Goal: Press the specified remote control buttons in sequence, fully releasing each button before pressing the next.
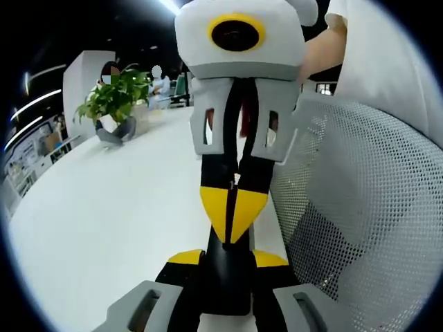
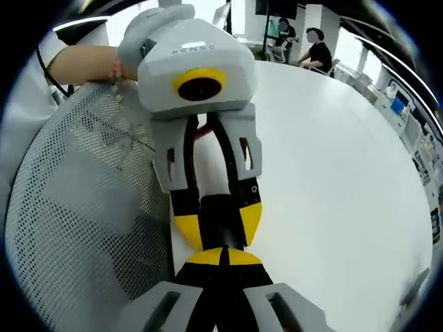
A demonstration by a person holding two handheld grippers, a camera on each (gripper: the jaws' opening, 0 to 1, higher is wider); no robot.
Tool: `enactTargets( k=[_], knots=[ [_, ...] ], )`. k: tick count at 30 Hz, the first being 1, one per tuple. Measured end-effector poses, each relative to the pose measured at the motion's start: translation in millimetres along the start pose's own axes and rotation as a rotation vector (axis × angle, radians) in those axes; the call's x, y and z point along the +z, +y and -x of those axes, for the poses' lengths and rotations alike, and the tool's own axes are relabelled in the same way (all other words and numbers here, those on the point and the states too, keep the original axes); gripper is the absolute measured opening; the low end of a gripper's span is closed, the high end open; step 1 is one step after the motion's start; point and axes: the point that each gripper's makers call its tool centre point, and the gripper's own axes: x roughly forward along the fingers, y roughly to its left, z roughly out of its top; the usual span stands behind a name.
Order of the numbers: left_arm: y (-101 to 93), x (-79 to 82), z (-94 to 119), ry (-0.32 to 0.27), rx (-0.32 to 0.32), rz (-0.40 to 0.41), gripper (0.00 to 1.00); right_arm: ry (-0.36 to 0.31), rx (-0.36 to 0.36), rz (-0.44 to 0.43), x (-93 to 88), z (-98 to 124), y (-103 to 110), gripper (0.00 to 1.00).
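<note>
Presently we find the left tool (image 1: 227, 260) rising from the bottom of the left gripper view, its yellow-tipped jaws set apart and clamped on either side of a slim black remote control (image 1: 225, 283), which stands between them. In the right gripper view the same left tool (image 2: 219, 227) comes in from above, the remote control (image 2: 220, 214) held between its yellow tips and a person's hand (image 2: 142, 31) gripping its body. We note that the right tool (image 2: 225, 257) has its jaws brought together, the two yellow tips meeting along a thin seam, and that those tips sit right at the near end of the remote; we cannot tell whether they bear on a button. From the left gripper view the right tool (image 1: 233, 207) descends from the top, jaws likewise together, its point meeting the remote. Both tools face each other above the edge of a white worktop (image 1: 104, 221), beside the grey mesh back of a chair (image 1: 360, 207). A potted plant (image 1: 114, 97) stands far back on the worktop. People (image 2: 320, 52) sit at the worktop's far side.
</note>
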Motion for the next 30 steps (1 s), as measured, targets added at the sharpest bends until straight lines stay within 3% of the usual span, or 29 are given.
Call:
enactTargets(
  k=[2, 14, 19, 30],
  knots=[
    [0.2, 0.1, 0.0, -0.001, 0.000, 0.001, 0.25, 0.013, -0.009, 0.038, 0.3, 0.2, -2.2, 0.00],
    [-0.3, 0.8, -0.2, 0.000, -0.002, -0.001, 0.25, 0.070, -0.007, 0.011, -1.0, -1.9, -0.8, 0.00],
    [-0.4, 0.8, -0.4, -0.002, -0.001, 0.000, 0.25, 0.040, -0.012, -0.048, -2.3, -0.8, -1.1, 0.00],
    [-0.4, 1.7, -0.9, -0.019, 0.021, 0.009, 0.25, 0.007, -0.070, -0.090, -1.8, -1.2, -1.0, 0.00]
  ],
)
